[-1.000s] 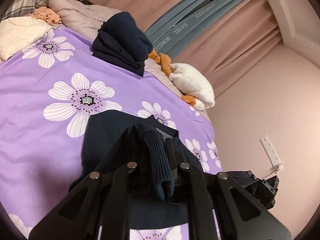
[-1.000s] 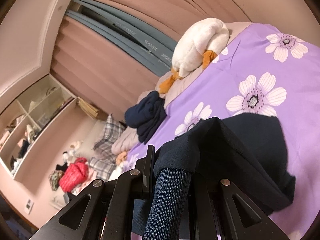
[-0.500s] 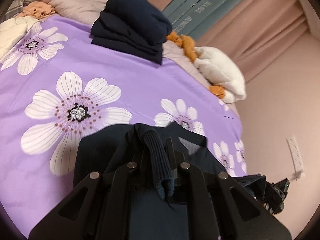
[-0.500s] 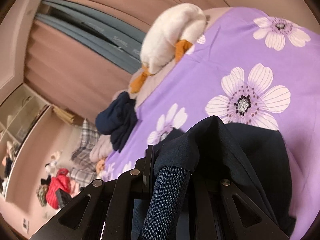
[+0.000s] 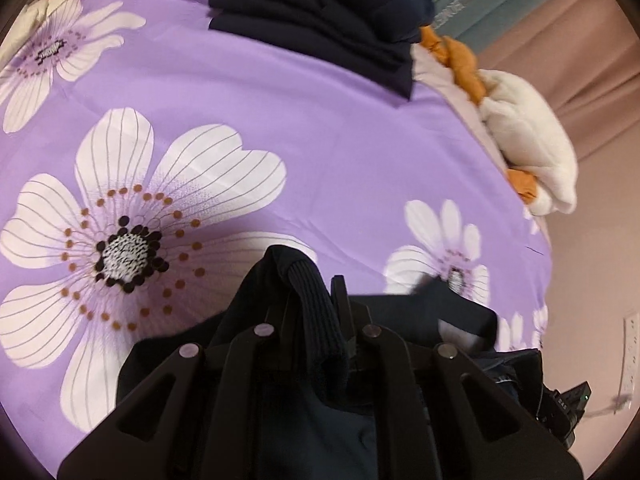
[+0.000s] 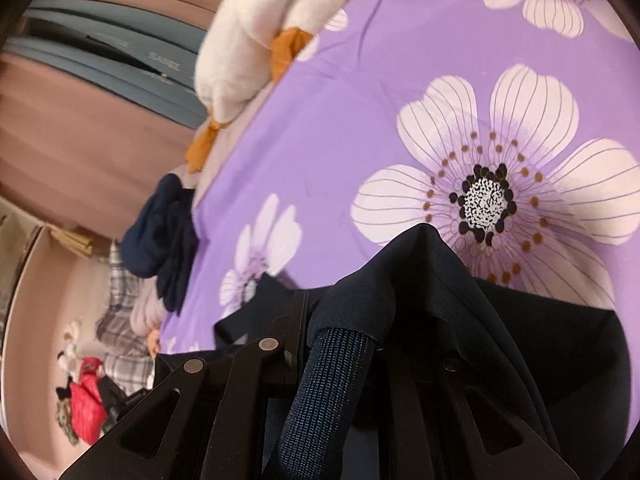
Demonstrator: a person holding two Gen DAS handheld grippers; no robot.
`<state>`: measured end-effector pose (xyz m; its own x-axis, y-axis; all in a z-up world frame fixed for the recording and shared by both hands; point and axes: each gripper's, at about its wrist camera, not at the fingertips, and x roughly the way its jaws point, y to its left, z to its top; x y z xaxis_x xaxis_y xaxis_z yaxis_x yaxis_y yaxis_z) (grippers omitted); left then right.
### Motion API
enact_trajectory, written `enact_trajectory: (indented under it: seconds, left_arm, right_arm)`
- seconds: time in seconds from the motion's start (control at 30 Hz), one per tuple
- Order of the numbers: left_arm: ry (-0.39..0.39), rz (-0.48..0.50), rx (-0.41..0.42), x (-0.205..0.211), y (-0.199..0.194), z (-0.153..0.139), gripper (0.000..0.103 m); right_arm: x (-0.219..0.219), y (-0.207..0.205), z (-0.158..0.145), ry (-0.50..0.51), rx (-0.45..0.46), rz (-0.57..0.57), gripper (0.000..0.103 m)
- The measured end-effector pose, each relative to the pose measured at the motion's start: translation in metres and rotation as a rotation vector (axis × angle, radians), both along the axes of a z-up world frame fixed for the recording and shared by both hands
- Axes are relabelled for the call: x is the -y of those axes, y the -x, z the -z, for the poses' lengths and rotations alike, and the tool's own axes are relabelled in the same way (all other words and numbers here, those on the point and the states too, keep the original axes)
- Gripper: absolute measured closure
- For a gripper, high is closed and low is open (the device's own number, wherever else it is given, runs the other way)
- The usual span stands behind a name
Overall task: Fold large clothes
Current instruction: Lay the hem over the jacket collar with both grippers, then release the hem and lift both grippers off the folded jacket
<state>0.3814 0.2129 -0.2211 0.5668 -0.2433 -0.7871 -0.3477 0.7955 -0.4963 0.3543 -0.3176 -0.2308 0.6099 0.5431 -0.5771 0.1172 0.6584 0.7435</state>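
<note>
A dark navy garment (image 5: 304, 420) lies partly on the purple flowered bedspread (image 5: 280, 128). My left gripper (image 5: 316, 292) is shut on its ribbed hem, which bunches up between the fingers and hangs over them. In the right wrist view the same navy garment (image 6: 540, 360) drapes over my right gripper (image 6: 344, 320), which is shut on another stretch of ribbed hem. The right finger of that gripper is hidden under the cloth. Both grippers point down at the bedspread (image 6: 360, 128), close above it.
A pile of folded navy clothes (image 5: 320, 12) sits at the far side of the bed, also seen as navy clothes (image 6: 164, 236). A white and orange plush toy (image 5: 528, 140) lies at the bed's edge by the curtains. Plaid bedding (image 6: 120, 320) and a red item (image 6: 88, 404) lie beyond.
Both grippers have moved forward and down over the bed with the navy garment in them. The big flower and the folded pile have grown closer in both views.
</note>
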Motion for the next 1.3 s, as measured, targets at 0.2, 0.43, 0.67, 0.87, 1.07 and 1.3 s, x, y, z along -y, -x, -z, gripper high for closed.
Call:
enact_trajectory:
  seconds: [0.2, 0.43, 0.67, 0.87, 1.07, 1.3]
  left_arm:
    - [0.006, 0.007, -0.059, 0.001, -0.017, 0.02, 0.086]
    - [0.121, -0.035, -0.023, -0.012, -0.019, 0.018, 0.06]
    - [0.028, -0.14, 0.066, -0.029, -0.013, -0.007, 0.018]
    - [-0.164, 0.002, 0.072, -0.015, 0.004, -0.015, 0.019]
    - [-0.377, 0.236, 0.115, 0.033, 0.058, -0.023, 0.026]
    - [-0.483, 0.368, 0.194, 0.08, 0.142, -0.017, 0.043]
  right_arm:
    - [0.01, -0.009, 0.02, -0.062, -0.085, 0.01, 0.086]
    - [0.032, -0.013, 0.019, -0.232, -0.084, 0.052, 0.049]
    - [0.051, -0.011, 0.009, -0.351, -0.026, 0.139, 0.032]
    - [0.048, 0.007, -0.024, -0.134, 0.048, 0.108, 0.029]
    - [-0.018, 0.051, -0.059, 0.405, 0.15, -0.14, 0.03]
    - [-0.064, 0.129, -0.064, 0.689, 0.306, -0.306, 0.036]
